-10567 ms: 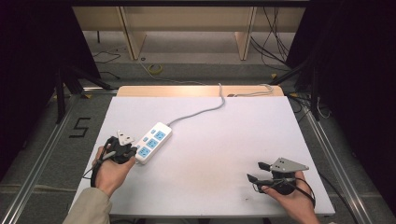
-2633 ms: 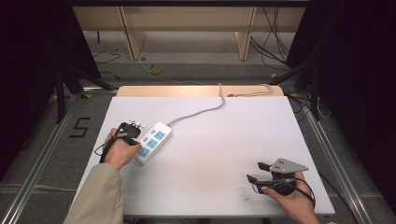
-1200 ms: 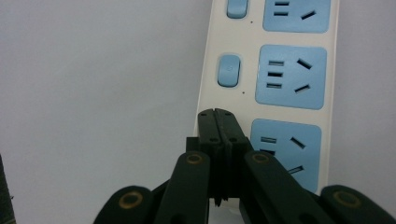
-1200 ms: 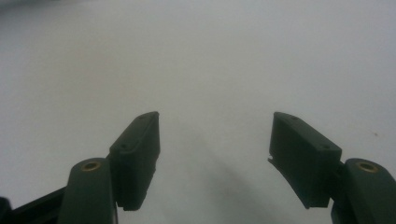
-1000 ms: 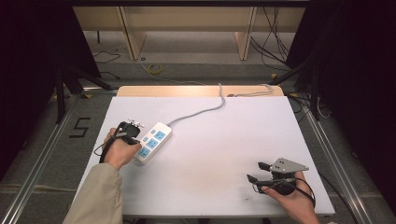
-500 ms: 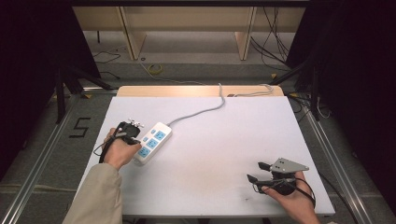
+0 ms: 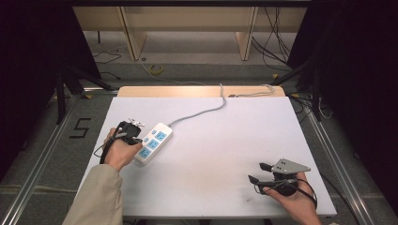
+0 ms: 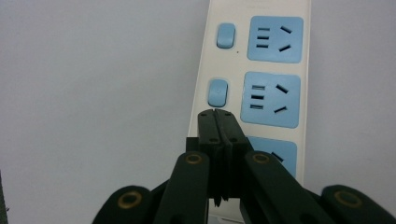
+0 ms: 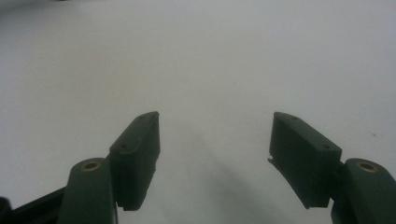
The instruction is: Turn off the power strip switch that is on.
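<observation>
Reading from the jaws outward, I log my left gripper first: both black jaws pressed flat together with nothing between them, tips lying over the white power strip just below its middle blue rocker switch; whether the tips touch the casing I cannot tell. Beside that switch sits a blue socket face, with a second switch and socket farther along the strip and part of a third socket half hidden behind the jaws. In the high view the same strip lies diagonally at the left side of the white table, my left hand holding the left gripper against its outer edge, a beige sleeve trailing to the bottom edge. A grey cord runs from the strip's far end across the table and over the back edge, where a strip of bare wood shows. Next item, my right gripper: jaws spread wide, nothing held, plain white tabletop under and ahead of them. From above, that gripper sits near the table's front right corner, well apart from the power strip, jaws pointing left, its grey three-cornered plate on top, and my right hand around the handle.
</observation>
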A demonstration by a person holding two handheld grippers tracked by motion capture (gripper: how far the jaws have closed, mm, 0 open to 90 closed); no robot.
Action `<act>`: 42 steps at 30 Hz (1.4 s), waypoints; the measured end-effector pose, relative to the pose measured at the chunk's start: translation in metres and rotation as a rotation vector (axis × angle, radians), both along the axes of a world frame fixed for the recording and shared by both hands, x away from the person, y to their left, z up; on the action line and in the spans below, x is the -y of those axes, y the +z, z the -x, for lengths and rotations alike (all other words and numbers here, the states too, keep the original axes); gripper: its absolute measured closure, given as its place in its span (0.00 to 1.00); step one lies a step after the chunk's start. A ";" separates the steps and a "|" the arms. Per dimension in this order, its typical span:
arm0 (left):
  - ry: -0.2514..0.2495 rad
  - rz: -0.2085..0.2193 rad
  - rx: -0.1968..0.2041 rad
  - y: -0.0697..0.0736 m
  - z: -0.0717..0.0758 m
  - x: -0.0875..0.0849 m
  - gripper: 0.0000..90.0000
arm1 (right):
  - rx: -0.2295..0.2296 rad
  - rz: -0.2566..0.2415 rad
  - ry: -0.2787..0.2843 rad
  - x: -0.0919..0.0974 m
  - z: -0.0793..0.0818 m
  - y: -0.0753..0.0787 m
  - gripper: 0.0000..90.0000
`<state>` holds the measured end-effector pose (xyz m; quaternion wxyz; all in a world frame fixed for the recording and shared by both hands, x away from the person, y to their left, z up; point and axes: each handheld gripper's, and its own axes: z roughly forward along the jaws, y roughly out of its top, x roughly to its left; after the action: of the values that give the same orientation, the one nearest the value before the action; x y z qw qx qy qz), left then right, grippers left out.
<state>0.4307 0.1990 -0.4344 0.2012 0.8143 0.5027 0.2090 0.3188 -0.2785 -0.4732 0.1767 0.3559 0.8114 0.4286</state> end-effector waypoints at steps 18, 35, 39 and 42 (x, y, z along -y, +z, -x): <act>-0.038 0.014 0.041 0.009 0.006 0.008 0.95 | -0.001 -0.002 -0.001 0.000 0.000 0.000 0.38; -0.090 0.050 0.062 0.017 0.012 0.018 0.86 | 0.004 -0.003 -0.001 0.000 0.000 0.001 0.38; -0.108 0.068 0.070 0.019 0.014 0.020 0.83 | 0.004 -0.003 -0.001 0.000 0.000 0.001 0.38; -0.119 0.076 0.072 0.020 0.015 0.021 0.80 | 0.005 -0.002 0.001 0.001 0.000 0.001 0.38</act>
<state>0.4157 0.1777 -0.4147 0.2619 0.8264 0.4536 0.2067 0.3186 -0.2791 -0.4725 0.1783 0.3547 0.8107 0.4303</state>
